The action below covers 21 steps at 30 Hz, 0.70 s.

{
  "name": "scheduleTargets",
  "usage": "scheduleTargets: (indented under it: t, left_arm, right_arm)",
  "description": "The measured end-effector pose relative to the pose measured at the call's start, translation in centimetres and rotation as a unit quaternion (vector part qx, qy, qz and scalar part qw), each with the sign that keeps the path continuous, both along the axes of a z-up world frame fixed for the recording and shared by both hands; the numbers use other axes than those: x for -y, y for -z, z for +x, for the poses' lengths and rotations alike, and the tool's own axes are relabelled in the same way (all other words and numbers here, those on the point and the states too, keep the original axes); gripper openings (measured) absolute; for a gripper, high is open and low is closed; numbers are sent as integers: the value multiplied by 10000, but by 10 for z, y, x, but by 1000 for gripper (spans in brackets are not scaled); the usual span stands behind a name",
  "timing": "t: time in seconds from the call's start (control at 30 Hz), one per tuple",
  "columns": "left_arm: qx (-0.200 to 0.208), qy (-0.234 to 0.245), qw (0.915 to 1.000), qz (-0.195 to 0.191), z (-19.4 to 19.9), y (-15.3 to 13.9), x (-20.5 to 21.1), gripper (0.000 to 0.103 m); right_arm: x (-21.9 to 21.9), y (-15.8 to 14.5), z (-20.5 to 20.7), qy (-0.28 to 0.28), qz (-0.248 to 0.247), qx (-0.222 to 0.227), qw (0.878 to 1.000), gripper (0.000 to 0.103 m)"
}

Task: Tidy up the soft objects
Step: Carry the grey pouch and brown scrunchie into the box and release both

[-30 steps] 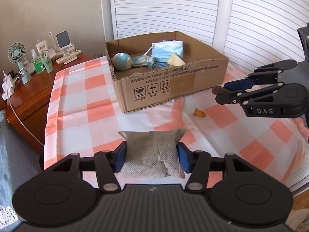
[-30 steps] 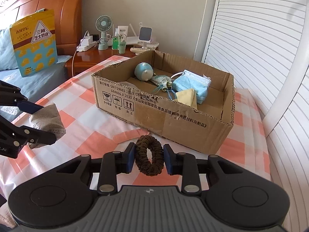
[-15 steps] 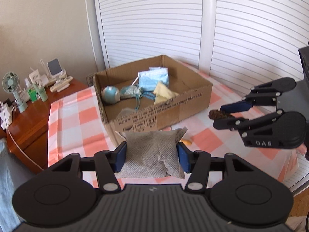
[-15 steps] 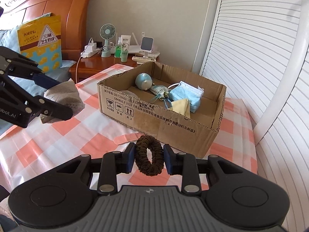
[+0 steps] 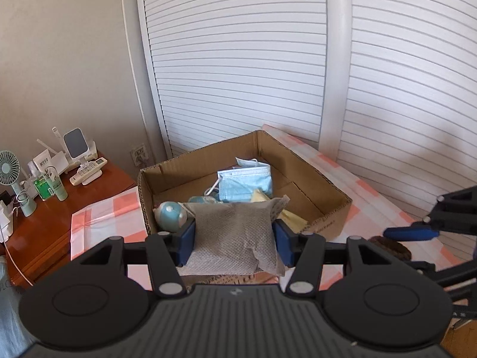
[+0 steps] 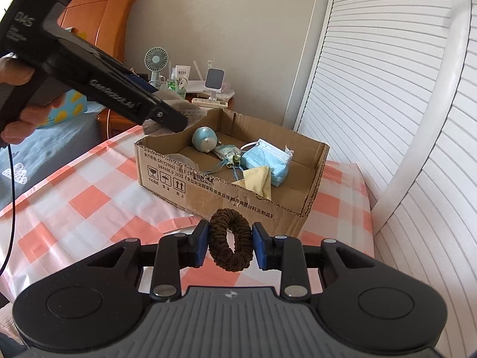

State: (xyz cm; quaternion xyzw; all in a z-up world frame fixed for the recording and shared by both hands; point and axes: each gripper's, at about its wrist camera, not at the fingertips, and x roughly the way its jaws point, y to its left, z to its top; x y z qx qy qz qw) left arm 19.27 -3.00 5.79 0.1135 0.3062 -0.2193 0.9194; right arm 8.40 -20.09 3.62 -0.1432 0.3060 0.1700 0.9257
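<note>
Currently both hands are carrying loads toward the box (image 6: 238, 197). Left gripper (image 5: 234, 243) fingers are clamping a grey pouch (image 5: 235, 235) by its two side edges; the pouch is sitting flat between the pads, long axis pointing ahead along the fingers, front edge flopping slightly. Right gripper (image 6: 229, 246) fingers are pinching a brown scrunchie (image 6: 230, 243), ring standing upright with its hole facing the camera.

Key relation: left is the nearer hand. In the left wrist view the open box (image 5: 322, 179) is lying straight ahead of and below the fingers, and the pouch is overlapping the near wall and the near-left interior. In the right wrist view the left gripper (image 6: 167, 119) is hovering over the box's far-left corner, pouch tip (image 6: 179, 107) poking out above the rim. So the pouch is looking roughly above the box, close to the edge, though depth is hard to judge.

Right fingers are sitting short of the box: near wall is ahead of the scrunchie, desk (image 6: 89, 200) is under it.

Inside, ahead of the left fingers: blue ball toy (image 5: 170, 213) left, mask (image 5: 246, 183) beyond, yellow cloth (image 5: 293, 222) right. My read: left drops first, a little further in to clear the wall; right needs to travel forward over it.
</note>
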Motion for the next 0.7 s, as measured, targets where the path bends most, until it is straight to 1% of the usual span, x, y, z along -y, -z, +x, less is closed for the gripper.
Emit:
scheduleTargets:
  t: [0.1, 0.17, 0.2, 0.23, 0.27, 0.33, 0.43, 0.53, 0.6, 0.7]
  left_arm:
    - [16, -120, 9999, -4, 22, 3, 5, 54]
    - [0, -253, 9996, -132, 36, 7, 6, 56]
    - [14, -313, 9993, -196, 42, 10, 7, 66]
    - [35, -369, 9991, -202, 45, 12, 7, 83]
    - [116, -502, 9985, -194, 47, 15, 7, 95]
    - [263, -639, 9975, -149, 44, 18, 6, 95]
    - [181, -693, 9974, -104, 32, 20, 0, 96]
    - [260, -810, 9964, -26, 8, 19, -8, 102]
    - [360, -939, 9949, -16, -11, 17, -13, 102]
    - [408, -1015, 9940, -30, -39, 16, -21, 103]
  right_arm:
    - [2, -5, 1, 35, -22, 70, 10000, 36]
    - [3, -8, 3, 65, -18, 105, 9999, 36]
    - [3, -9, 3, 73, -23, 118, 9999, 36]
    - [3, -10, 3, 81, -32, 131, 9999, 36]
    - [3, -12, 4, 88, -45, 146, 9998, 36]
    - [2, -13, 4, 90, -64, 166, 9998, 36]
    - [1, -15, 4, 97, -95, 187, 9997, 36]
    - [0, -16, 7, 87, -122, 204, 9997, 36]
    - [-1, -17, 10, 94, -109, 218, 9997, 36]
    - [-2, -21, 18, 88, -52, 232, 9997, 36]
